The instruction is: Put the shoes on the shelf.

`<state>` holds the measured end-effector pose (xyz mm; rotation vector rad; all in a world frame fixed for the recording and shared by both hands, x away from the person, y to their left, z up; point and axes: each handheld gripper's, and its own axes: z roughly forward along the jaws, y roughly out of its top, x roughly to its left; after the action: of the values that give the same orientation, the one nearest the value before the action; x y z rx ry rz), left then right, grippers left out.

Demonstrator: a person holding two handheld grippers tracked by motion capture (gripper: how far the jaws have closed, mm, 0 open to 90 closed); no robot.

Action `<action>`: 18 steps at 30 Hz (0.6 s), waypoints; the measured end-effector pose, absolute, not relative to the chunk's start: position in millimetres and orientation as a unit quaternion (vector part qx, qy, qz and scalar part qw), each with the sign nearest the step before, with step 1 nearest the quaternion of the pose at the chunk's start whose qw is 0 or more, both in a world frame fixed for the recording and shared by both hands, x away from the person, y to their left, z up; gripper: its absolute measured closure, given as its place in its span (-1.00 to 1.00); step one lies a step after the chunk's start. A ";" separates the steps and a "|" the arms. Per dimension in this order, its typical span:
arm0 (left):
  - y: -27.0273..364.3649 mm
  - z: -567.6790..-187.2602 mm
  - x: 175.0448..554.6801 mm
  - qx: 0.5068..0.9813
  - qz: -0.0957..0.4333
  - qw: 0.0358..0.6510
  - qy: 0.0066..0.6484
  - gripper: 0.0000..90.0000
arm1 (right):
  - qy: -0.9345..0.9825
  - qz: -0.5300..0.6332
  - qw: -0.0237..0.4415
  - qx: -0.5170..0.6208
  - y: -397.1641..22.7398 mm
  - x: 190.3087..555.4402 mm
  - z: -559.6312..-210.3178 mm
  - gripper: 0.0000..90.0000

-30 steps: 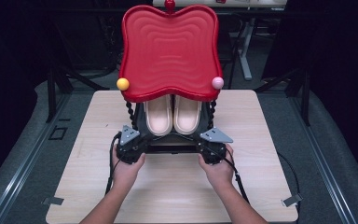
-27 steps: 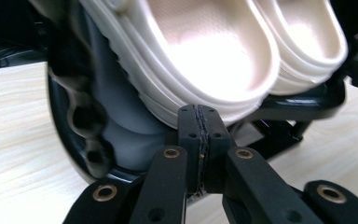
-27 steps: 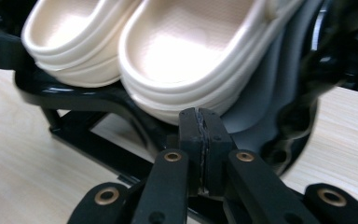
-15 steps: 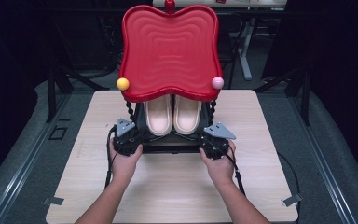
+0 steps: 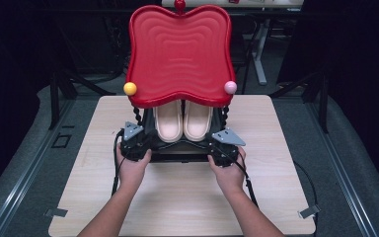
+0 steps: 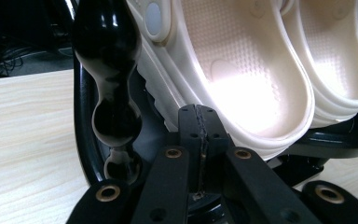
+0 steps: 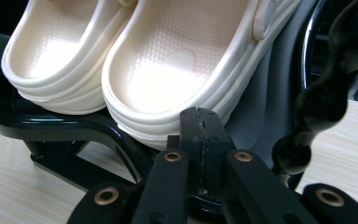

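From above, a glossy red wavy-edged plastic top capped a black shoe rack standing in the middle of the pale wooden table, with a yellow ball and a pink ball at its front corners. On the rack's shelf lay a pair of cream foam clogs, heels toward the near edge.

The gripper views gave what the high view could not: the clogs' pebbled insoles and the rack's beaded black post.

The left gripper and right gripper sat at the rack's two front corners. Each hand gripped its tool from behind, forearms running back to the near edge. Both pairs of jaws were pressed together, empty, just short of the clog heels.
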<state>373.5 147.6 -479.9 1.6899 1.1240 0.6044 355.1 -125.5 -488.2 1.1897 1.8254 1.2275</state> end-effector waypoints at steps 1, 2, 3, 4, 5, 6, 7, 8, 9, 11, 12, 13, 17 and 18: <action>147.6 -479.9 373.5 0.696 0.249 0.490 0.463 1.00 | 0.693 0.466 0.315 0.452 -125.5 355.1 -488.2 0.99; 147.3 -480.3 373.6 0.695 0.250 0.490 0.463 1.00 | 0.692 0.465 0.314 0.453 -125.2 355.2 -487.8 0.99; 147.3 -480.3 373.6 0.695 0.250 0.490 0.463 1.00 | 0.692 0.466 0.314 0.453 -124.8 355.6 -487.9 0.99; 147.7 -480.3 373.6 0.695 0.249 0.490 0.463 1.00 | 0.693 0.466 0.314 0.452 -124.9 355.6 -487.9 0.99; 147.7 -480.3 373.6 0.695 0.249 0.490 0.463 1.00 | 0.693 0.466 0.314 0.452 -124.9 355.6 -487.9 0.99; 147.2 -480.4 373.7 0.695 0.251 0.490 0.463 1.00 | 0.694 0.465 0.315 0.451 -125.2 355.7 -487.9 0.99; 146.8 -480.6 373.9 0.693 0.251 0.491 0.464 1.00 | 0.693 0.465 0.314 0.453 -125.0 355.9 -487.8 0.99; 146.8 -480.6 373.9 0.693 0.251 0.491 0.464 1.00 | 0.693 0.465 0.314 0.453 -125.0 355.9 -487.8 0.99; 146.6 -480.7 373.8 0.692 0.251 0.491 0.465 1.00 | 0.692 0.466 0.313 0.454 -124.5 356.2 -487.8 0.99; 146.8 -480.7 373.9 0.693 0.250 0.492 0.465 1.00 | 0.691 0.467 0.312 0.455 -124.3 356.3 -487.7 1.00; 147.6 -480.4 373.9 0.694 0.247 0.491 0.465 1.00 | 0.691 0.466 0.312 0.455 -124.2 356.3 -487.5 1.00; 147.9 -480.5 375.4 0.692 0.244 0.494 0.466 1.00 | 0.692 0.466 0.314 0.454 -124.1 356.5 -487.7 1.00; 147.1 -478.6 375.3 0.696 0.247 0.487 0.466 1.00 | 0.690 0.466 0.312 0.457 -123.8 357.1 -487.3 1.00; 147.2 -479.2 375.1 0.695 0.248 0.489 0.466 1.00 | 0.692 0.465 0.313 0.455 -124.1 356.9 -487.2 1.00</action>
<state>375.1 147.2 -479.2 1.6881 1.1317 0.6020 356.9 -124.1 -487.2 1.2006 1.8242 1.2278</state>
